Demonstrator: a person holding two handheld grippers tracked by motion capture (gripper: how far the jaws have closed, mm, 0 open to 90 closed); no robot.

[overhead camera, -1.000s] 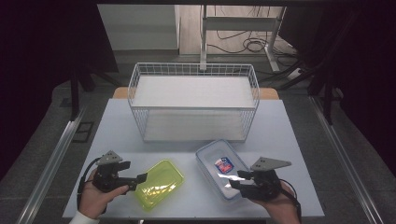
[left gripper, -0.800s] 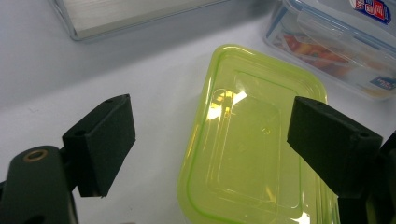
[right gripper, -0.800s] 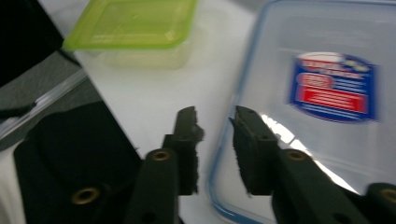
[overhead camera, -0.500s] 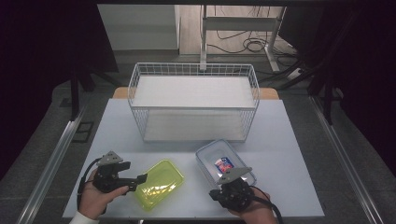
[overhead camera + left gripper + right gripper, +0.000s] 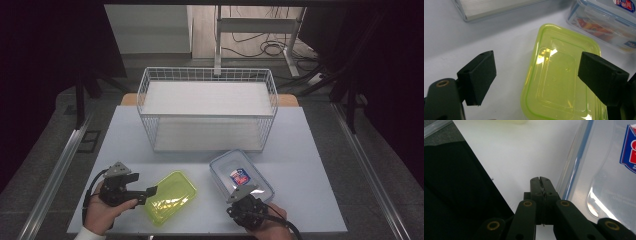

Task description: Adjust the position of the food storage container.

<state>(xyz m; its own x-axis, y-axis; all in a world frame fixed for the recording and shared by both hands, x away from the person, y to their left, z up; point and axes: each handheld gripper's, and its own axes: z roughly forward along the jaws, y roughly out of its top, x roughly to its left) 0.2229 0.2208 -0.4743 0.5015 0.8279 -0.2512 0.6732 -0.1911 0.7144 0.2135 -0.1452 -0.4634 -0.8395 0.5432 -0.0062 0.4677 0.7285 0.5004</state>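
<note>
Now the right gripper has moved in from the table's right side to the near edge of the clear lidded box; its jaws have just closed, pads pressed together, nothing between them. Likely set to push or prod the box. The left gripper, jaws wide and empty, straddles the yellow-green lid beside it.

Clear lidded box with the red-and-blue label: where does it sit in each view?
High view: clear box, lower centre-right, at the right gripper.
Left gripper view: top right corner.
Right gripper view: right side.
Shared landmark: red-and-blue label.
</note>
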